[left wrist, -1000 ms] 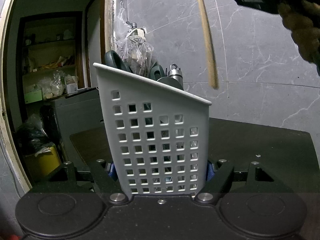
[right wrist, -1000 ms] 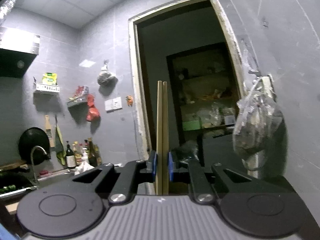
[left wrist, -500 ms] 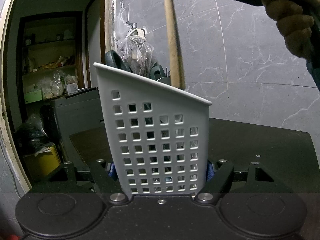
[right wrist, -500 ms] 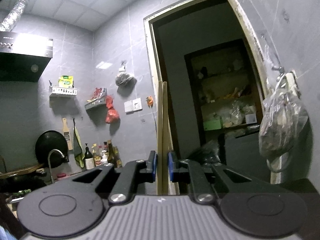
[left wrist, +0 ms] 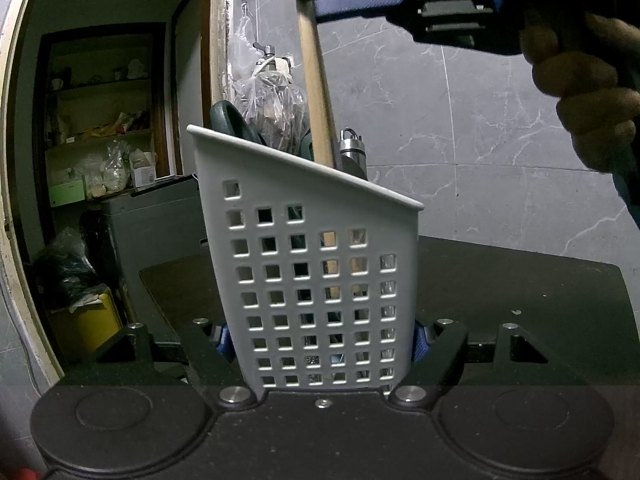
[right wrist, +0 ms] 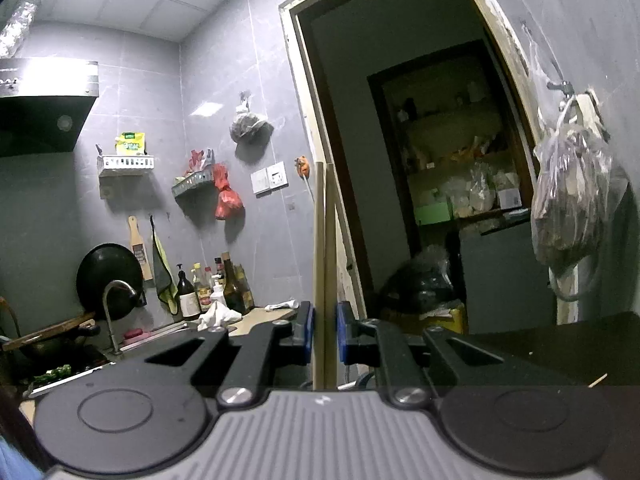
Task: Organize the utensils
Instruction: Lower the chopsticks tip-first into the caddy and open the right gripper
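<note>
Writing is scarce and none of it reads: the yellow-green packet [right wrist: 129, 145] on a wall rack, the bottle labels [right wrist: 188, 301] by the sink and the marks on the right gripper's housing in the left view are all too small or blurred.

Left gripper [left wrist: 322, 340] clamps the white holder [left wrist: 312, 264], a perforated plastic caddy, with its blue pads pressed to both lower sides, set rather wide to span it. The holder stands upright on the dark table [left wrist: 520, 292], its rim slanting down to the right. Green handles [left wrist: 230, 122] and a metal handle [left wrist: 351, 148] poke above the rim.

Right gripper [right wrist: 325, 334] is closed narrowly on a pair of wooden chopsticks [right wrist: 325, 248], side by side and upright between its blue pads. In the left view the same gripper sits at top right, gripped by a gloved hand [left wrist: 584, 92], and the chopsticks run down from it, slightly tilted, into the holder beside the metal handle; their wood shows through the square holes. Whether the tips touch the bottom cannot be told.

A clear bag [right wrist: 572, 196] hangs on the wall hook beside the doorway.
</note>
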`<action>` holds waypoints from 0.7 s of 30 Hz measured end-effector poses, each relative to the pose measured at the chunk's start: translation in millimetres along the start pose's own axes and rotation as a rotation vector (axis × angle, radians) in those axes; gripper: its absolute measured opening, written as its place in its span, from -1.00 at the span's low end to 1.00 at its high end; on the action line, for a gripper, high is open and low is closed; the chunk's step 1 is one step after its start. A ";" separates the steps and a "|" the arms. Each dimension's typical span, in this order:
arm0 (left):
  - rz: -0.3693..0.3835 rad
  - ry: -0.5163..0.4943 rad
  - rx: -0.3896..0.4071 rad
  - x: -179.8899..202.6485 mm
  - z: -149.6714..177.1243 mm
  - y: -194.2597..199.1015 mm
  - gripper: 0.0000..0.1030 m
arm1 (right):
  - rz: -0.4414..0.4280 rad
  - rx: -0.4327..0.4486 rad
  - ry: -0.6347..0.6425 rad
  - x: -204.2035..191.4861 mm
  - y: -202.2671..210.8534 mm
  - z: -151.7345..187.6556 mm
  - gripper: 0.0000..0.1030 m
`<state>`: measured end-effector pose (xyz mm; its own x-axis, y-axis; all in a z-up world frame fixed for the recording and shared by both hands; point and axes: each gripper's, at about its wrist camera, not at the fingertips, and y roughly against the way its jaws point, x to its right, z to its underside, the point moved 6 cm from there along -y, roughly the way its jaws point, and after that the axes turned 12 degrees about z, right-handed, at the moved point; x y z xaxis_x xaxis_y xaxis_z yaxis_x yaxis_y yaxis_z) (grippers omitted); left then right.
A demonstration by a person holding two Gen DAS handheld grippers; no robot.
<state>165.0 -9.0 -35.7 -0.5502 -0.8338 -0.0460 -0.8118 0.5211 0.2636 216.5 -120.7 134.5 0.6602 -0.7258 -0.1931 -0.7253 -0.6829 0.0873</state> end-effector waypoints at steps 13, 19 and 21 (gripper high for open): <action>-0.001 -0.001 0.000 -0.3 0.4 0.2 0.50 | 0.003 -0.037 -0.018 7.2 -7.9 27.9 -0.74; -0.001 -0.001 0.000 -0.1 0.6 0.0 0.50 | 0.010 -0.050 -0.017 9.2 -11.1 38.6 -0.73; -0.001 0.000 0.000 -0.3 0.3 0.1 0.50 | 0.015 -0.048 -0.009 9.7 -11.2 42.1 -0.73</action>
<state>165.0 -8.6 -36.0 -0.5491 -0.8345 -0.0468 -0.8125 0.5198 0.2640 222.9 -116.7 90.5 0.6470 -0.7356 -0.2005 -0.7249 -0.6750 0.1375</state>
